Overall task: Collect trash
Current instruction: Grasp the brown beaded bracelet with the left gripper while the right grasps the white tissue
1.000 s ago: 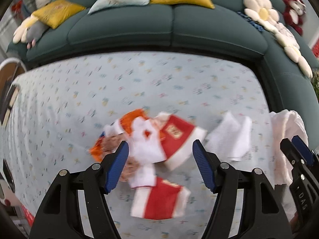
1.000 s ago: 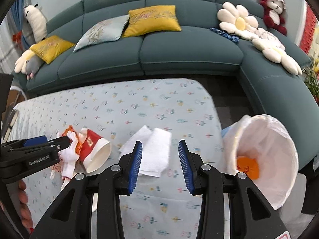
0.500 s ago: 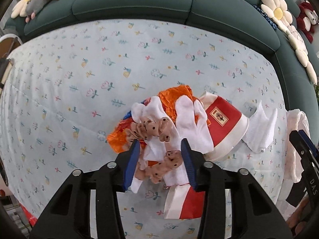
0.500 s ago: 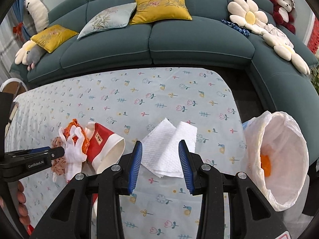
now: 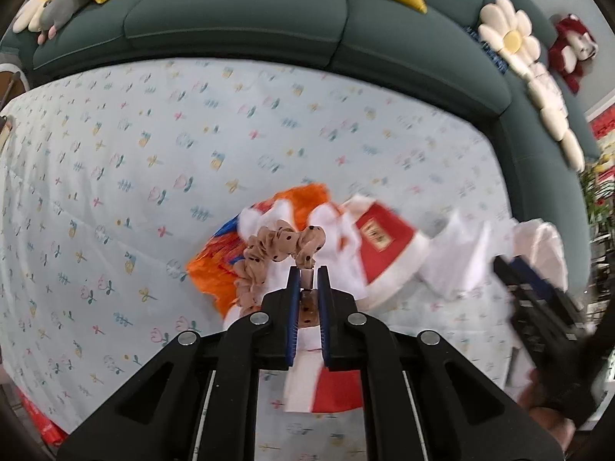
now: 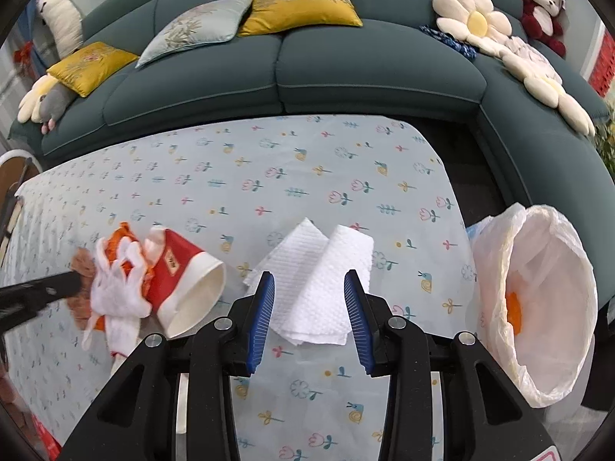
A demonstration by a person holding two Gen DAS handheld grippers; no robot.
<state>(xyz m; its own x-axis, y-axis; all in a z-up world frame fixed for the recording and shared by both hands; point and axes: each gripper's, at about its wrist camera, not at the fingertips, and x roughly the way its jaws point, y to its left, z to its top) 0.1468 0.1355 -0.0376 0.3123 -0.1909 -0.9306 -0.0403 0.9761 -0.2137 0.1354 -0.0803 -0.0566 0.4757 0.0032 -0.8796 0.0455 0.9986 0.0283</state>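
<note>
A second ago the left gripper (image 5: pixel 307 272) stood wide open above the trash pile; its jaws have just been closing, and they now sit almost together, pinching the tan polka-dot scrunchie (image 5: pixel 276 253) between the blue fingers (image 5: pixel 293 296). The scrunchie loops out ahead of the fingertips, lying over the white glove (image 6: pixel 119 288) and the orange wrapper (image 5: pixel 215 269). The pile has also grown larger in the left wrist view than before, and the picture there is smeared.

The right gripper (image 6: pixel 309 280) sits closer over the white paper towel (image 6: pixel 323 288) than it did a second ago. Its fingers (image 6: pixel 263 307) are the same middling width apart as before, one on each side of the folded towel, and the pads do not press on it; it holds nothing.

Taking the paper towel as the landmark on the flower-print tabletop (image 6: pixel 269 176): the red paper cup (image 6: pixel 180 280) lies on its side just to the left, open mouth turned toward the camera, with the glove, wrapper and scrunchie bunched against the cup's far side. A second red cup (image 5: pixel 330 388) lies on the near side of that pile, under the left gripper. To the towel's right, off the tabletop's edge, stands the trash bin lined with a white bag (image 6: pixel 538 299), something orange inside it. The green sofa (image 6: pixel 346 73) runs behind the towel.
</note>
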